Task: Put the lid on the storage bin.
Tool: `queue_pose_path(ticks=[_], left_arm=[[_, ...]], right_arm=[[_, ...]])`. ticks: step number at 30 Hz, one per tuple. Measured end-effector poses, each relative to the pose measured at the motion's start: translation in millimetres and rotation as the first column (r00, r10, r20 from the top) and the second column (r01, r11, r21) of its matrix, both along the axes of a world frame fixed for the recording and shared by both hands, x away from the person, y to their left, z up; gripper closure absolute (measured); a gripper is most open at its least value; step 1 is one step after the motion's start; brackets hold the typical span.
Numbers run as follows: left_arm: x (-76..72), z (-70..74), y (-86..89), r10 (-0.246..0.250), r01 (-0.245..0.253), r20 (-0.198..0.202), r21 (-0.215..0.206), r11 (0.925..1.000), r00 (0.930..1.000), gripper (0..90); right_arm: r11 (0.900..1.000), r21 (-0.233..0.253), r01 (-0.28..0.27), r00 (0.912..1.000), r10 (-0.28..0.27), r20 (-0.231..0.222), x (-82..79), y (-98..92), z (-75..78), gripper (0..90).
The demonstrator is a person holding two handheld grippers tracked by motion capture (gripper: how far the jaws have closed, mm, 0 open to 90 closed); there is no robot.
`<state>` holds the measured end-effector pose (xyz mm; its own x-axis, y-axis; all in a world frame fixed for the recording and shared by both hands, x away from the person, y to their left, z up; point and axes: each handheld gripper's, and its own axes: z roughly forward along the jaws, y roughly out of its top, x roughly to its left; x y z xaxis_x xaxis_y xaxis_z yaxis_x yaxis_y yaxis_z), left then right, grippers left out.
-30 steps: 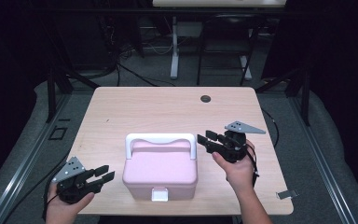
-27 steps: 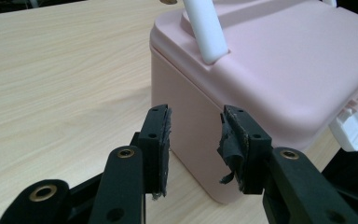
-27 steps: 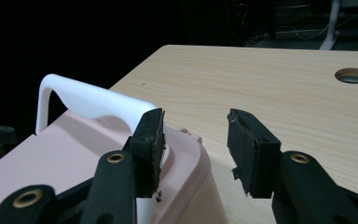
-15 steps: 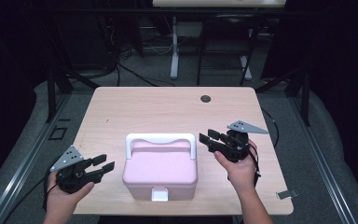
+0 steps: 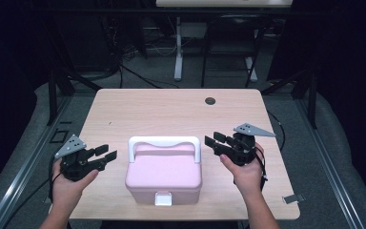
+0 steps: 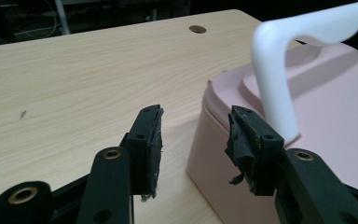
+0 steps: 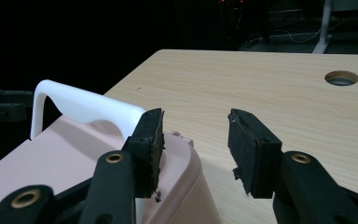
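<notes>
high cam: above, fwd-down, far | claw cams: low, close | shared: pink box [image 5: 164,172], table [image 5: 171,112]

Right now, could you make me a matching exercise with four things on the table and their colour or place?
Things:
1. box
2. handle
3. left claw
4. round hole

Descriptions:
A. white, standing upright
B. far side of the table
C. pink, lid shut
D. open, left of the box

Pairs: 1-C, 2-A, 3-D, 4-B

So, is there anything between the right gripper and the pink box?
No. In the high view, bare table separates the right gripper from the pink box.
</notes>
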<state>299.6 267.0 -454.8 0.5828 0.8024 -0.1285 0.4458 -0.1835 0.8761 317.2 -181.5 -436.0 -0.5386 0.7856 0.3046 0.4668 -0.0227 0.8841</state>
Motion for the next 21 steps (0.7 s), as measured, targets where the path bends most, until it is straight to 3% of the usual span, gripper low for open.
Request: queue_pose_path(ticks=[10,21], left_arm=[[22.0,-11.3,5.3,0.046,-0.046,-0.028,-0.004,0.9989,0.9985,54.4],[28.6,-30.4,9.0,0.073,-0.072,-0.053,0.004,0.9974,0.9959,54.4]], right_arm=[[1.000,-0.003,0.011,0.9999,-0.011,-0.006,0.5,-2.1,-2.3,54.8],[1.000,-0.001,0.020,0.9998,-0.020,-0.005,-0.4,-4.9,-4.0,54.8]])
